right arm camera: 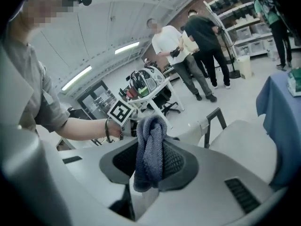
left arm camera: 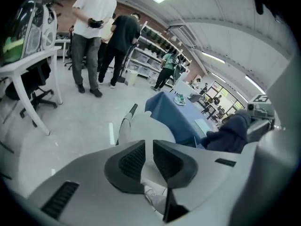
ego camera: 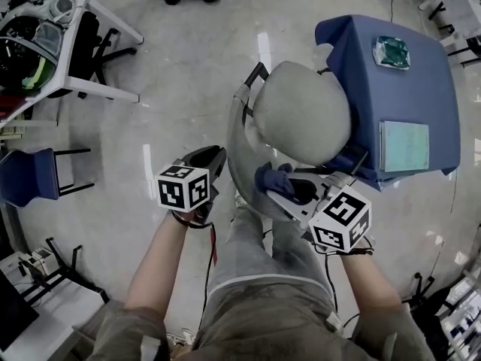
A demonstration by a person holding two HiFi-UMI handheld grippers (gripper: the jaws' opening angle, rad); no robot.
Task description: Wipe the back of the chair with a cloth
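In the head view the grey chair stands below me, its curved back (ego camera: 234,153) toward me and its seat (ego camera: 304,111) beyond. My right gripper (ego camera: 282,186) is shut on a dark blue cloth (ego camera: 267,177), just on the near side of the chair back. In the right gripper view the cloth (right arm camera: 149,154) hangs bunched between the jaws of the right gripper (right arm camera: 150,140). My left gripper (ego camera: 214,156) hovers left of the back, apart from it. In the left gripper view the left gripper (left arm camera: 149,145) has only a thin slit between its pads, nothing in it, and the chair (left arm camera: 141,126) lies ahead.
A blue-covered table (ego camera: 353,43) stands right behind the chair, with a green packet (ego camera: 392,51) and a sheet (ego camera: 404,146) on it. A white table (ego camera: 75,47) with gear and a blue chair (ego camera: 30,175) are at the left. People (left arm camera: 91,36) stand across the floor.
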